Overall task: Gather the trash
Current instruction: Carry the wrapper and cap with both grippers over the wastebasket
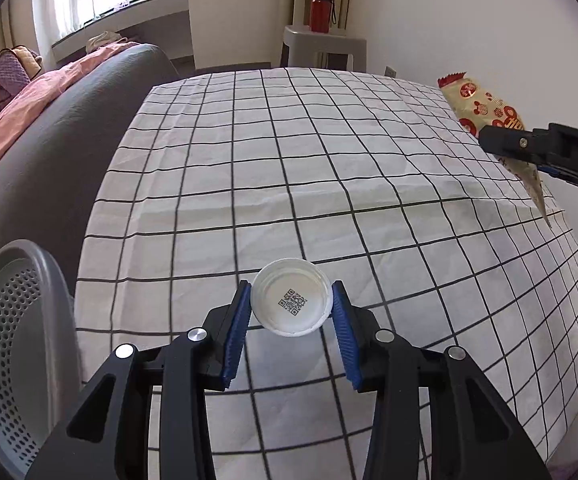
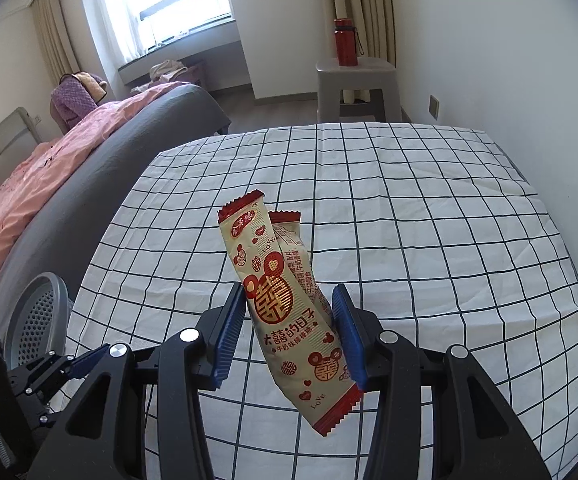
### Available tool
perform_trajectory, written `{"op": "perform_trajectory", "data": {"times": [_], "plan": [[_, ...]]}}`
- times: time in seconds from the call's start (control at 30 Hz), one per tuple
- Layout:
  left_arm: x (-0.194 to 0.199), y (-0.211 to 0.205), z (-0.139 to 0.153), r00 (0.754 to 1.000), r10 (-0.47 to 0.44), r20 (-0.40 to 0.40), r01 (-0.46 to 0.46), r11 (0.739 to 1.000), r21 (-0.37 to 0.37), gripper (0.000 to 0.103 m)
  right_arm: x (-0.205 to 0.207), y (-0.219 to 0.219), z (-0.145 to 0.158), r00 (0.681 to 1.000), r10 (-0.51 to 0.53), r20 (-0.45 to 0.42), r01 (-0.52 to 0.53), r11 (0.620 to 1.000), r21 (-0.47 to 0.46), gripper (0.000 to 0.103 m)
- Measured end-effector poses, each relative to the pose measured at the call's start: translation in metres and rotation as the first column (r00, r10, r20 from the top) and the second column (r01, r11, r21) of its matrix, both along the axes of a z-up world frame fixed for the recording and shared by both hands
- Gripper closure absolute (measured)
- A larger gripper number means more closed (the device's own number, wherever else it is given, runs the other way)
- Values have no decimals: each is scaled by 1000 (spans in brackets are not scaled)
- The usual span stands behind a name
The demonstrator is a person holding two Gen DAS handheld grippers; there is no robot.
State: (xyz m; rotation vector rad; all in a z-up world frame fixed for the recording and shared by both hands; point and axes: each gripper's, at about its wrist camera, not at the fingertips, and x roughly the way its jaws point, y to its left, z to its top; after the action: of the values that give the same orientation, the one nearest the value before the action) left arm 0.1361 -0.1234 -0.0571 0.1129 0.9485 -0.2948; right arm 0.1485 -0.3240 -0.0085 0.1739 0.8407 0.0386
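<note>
White plastic bottle cap (image 1: 291,303), seen from the left wrist, pinched hollow side up between the blue pads of the left claw (image 1: 292,312), a printed code showing inside; clamped across its rim, probably so the shallow piece cannot slip out. Carried clear of the checked cloth on the desk (image 1: 273,168), claw tilted steeply down and forward. Grey perforated waste bin (image 1: 17,352) just beside the desk at lower left, likely the drop point for both pieces of trash. At the right edge, the right claw (image 1: 505,142) reaching in from the side, clamped on a cream-and-red snack wrapper (image 1: 485,110), one end sticking up, the other dangling toward the cloth

From the right wrist: same snack wrapper (image 2: 289,312) squeezed between the pads of the right claw (image 2: 289,328), gripped at mid-length so both ends hang free, top end folded over. Held above the cloth, not touching. Bin (image 2: 39,316) at lower left beyond the desk edge; part of the left claw (image 2: 77,364) beside it, its tips hidden
</note>
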Motion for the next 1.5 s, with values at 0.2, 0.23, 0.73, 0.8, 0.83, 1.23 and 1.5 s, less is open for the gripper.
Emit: {"op": "perform_trajectory", "data": {"times": [0.2,0.23,0.73,0.8,0.83,1.23,1.5], "plan": [[-27,44,25,997,30,68,-29,1000,-11,64,-13,28,2,1000,12,1,-12,1000,2,59],[-32,52,28,996,36,83,-36,999,-7,64,-16,35,2,1000,17,1,-17,1000,2,59],[-94,195,67,975,121,186,-112,992,-55,64,-90,159,26,998,62,14,-62,998,-4,59],[-100,213,72,971,136,197,-127,990,-58,64,-100,173,38,997,71,23,-71,997,0,59],[-104,221,76,968,146,205,-136,989,-60,64,-104,180,44,996,79,32,-79,997,1,59],[-127,278,101,932,266,246,-263,964,-45,64,-116,251,76,966,241,90,-242,970,6,59],[-116,304,104,898,356,260,-358,933,-40,64,-90,282,66,936,334,111,-337,942,9,59]]}}
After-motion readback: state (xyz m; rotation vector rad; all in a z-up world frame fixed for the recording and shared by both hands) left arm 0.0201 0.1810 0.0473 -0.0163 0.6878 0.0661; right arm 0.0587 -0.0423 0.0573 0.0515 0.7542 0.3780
